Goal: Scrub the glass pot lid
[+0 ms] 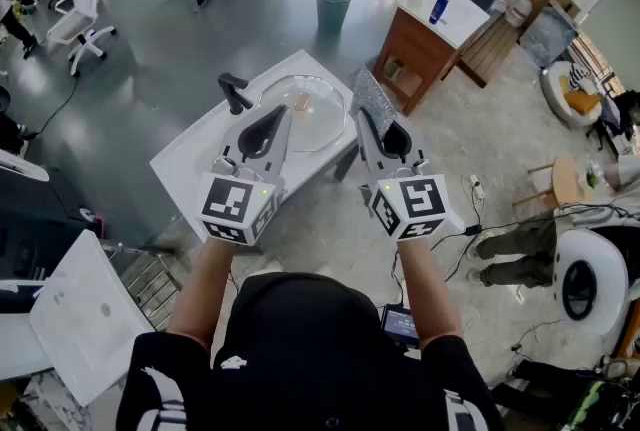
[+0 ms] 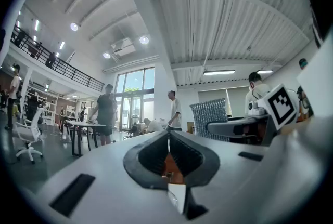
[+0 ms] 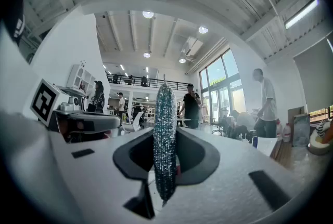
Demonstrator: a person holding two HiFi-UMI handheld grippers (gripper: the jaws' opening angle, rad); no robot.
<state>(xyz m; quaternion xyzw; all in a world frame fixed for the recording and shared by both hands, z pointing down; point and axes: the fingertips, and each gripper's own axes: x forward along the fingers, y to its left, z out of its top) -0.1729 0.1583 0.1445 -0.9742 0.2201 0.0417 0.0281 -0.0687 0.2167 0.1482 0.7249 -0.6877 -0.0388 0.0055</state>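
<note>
the glass lid (image 1: 318, 122) lies flat on a white table (image 1: 196, 162) just above the middle of the head view. both grippers are held level over its near edge. the left gripper (image 1: 283, 115), left of centre, has its jaws closed together on nothing. the right gripper (image 1: 364, 122), right of centre, is clamped on a glittery silver scrub pad (image 3: 165, 137) that stands upright between its jaws.
</note>
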